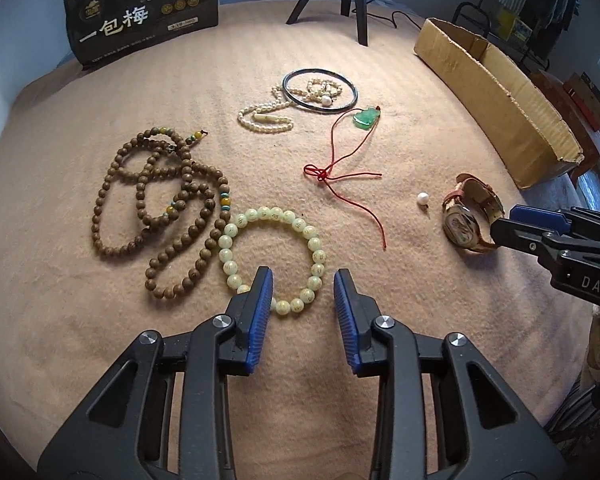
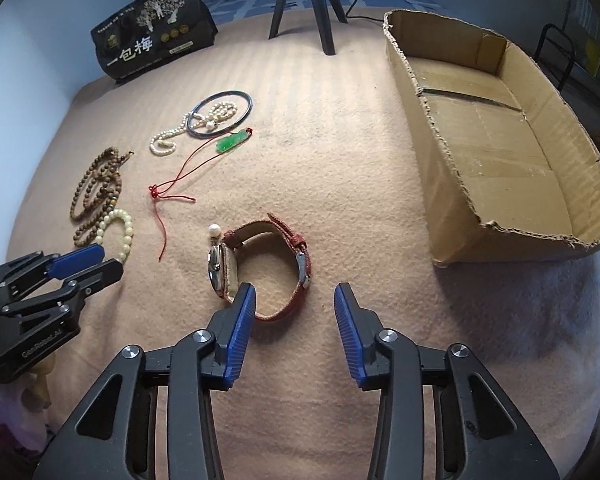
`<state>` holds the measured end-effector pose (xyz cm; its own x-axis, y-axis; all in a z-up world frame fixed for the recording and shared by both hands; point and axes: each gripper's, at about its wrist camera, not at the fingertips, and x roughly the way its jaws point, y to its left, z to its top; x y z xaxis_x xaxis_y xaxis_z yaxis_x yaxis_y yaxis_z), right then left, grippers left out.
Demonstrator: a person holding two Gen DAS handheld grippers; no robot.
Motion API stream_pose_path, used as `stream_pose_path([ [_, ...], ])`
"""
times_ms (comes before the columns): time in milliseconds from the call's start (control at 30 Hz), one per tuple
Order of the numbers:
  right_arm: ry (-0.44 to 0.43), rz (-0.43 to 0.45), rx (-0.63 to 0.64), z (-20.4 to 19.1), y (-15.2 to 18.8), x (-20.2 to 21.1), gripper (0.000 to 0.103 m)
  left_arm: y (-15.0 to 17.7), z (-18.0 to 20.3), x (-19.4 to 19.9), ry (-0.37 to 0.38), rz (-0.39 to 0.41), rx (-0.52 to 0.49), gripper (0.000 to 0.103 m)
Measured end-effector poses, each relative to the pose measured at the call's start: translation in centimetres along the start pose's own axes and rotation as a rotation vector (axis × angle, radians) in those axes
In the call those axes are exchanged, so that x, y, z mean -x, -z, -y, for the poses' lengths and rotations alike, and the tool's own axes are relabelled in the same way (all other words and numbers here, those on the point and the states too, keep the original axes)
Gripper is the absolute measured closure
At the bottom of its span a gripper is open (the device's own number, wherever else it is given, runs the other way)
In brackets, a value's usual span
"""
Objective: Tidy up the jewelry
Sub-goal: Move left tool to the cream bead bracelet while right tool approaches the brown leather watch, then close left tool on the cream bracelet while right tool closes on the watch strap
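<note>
At the bottom of the left wrist view, the left hand-held gripper (image 1: 303, 276), wide open and holding nothing, with its blue fingers down at the near side of the pale green bead bracelet (image 1: 316, 256), one finger over the beads. Probably lined up like that to pinch the ring of beads and lift it. At the bottom of the right wrist view, the right hand-held gripper (image 2: 294, 290), also wide open and empty, with its left finger right by the watch (image 2: 220, 272). The watch on its side on the tan blanket (image 2: 340, 140), red strap curled in a loop, so easy to grab by the strap. Just past it, one loose pearl bead (image 2: 213, 231). In the middle left of the left view, long brown beads (image 1: 98, 208) in a loose pile. Farther up, a red cord (image 1: 320, 172) with a green pendant (image 1: 366, 118), then a pearl necklace (image 1: 260, 120) partly inside a dark bangle (image 1: 320, 111). At the upper right, an open cardboard box (image 2: 452, 184) with nothing seen inside, likely the place for all the jewelry. None put away yet. At the very back, a black bag (image 1: 140, 12) and tripod legs (image 1: 356, 0).
</note>
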<state>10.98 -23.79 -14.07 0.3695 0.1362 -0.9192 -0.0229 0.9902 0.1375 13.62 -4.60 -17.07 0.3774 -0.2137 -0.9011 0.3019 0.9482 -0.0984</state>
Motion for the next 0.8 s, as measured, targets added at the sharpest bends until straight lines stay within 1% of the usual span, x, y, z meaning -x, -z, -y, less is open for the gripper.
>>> stream_pose_path([
  [233,0.012,-0.012,0.003,0.0,-0.4,-1.0,0.069,-0.5,0.2,-1.1,0.042,-0.023,0.012,0.075],
  [300,0.013,-0.020,0.000,0.1,-0.5,-1.3,0.074,-0.7,0.4,-1.5,0.039,-0.025,0.001,0.084],
  [333,0.013,-0.022,-0.001,0.1,-0.5,-1.5,0.074,-0.8,0.5,-1.6,0.035,-0.026,-0.001,0.087],
  [400,0.014,-0.023,0.002,0.1,-0.5,-1.7,0.077,-1.0,0.4,-1.7,0.035,-0.027,0.003,0.095],
  [433,0.015,-0.022,0.004,0.1,-0.5,-1.8,0.079,-1.1,0.4,-1.8,0.041,-0.029,0.009,0.096],
  [467,0.010,-0.021,0.006,0.0,-0.6,-1.8,0.084,-1.2,0.3,-1.8,0.045,-0.030,0.014,0.097],
  [533,0.007,-0.018,0.007,-0.1,-0.6,-1.7,0.090,-1.3,0.3,-1.8,0.049,-0.028,0.018,0.097],
  [700,-0.002,-0.008,0.007,-0.1,-0.6,-1.4,0.098,-1.4,0.0,-1.3,0.060,-0.017,0.029,0.098],
  [800,0.010,0.011,0.031,-0.3,-0.4,-0.8,0.099,-1.2,-0.2,-0.4,0.068,0.001,0.031,0.098],
])
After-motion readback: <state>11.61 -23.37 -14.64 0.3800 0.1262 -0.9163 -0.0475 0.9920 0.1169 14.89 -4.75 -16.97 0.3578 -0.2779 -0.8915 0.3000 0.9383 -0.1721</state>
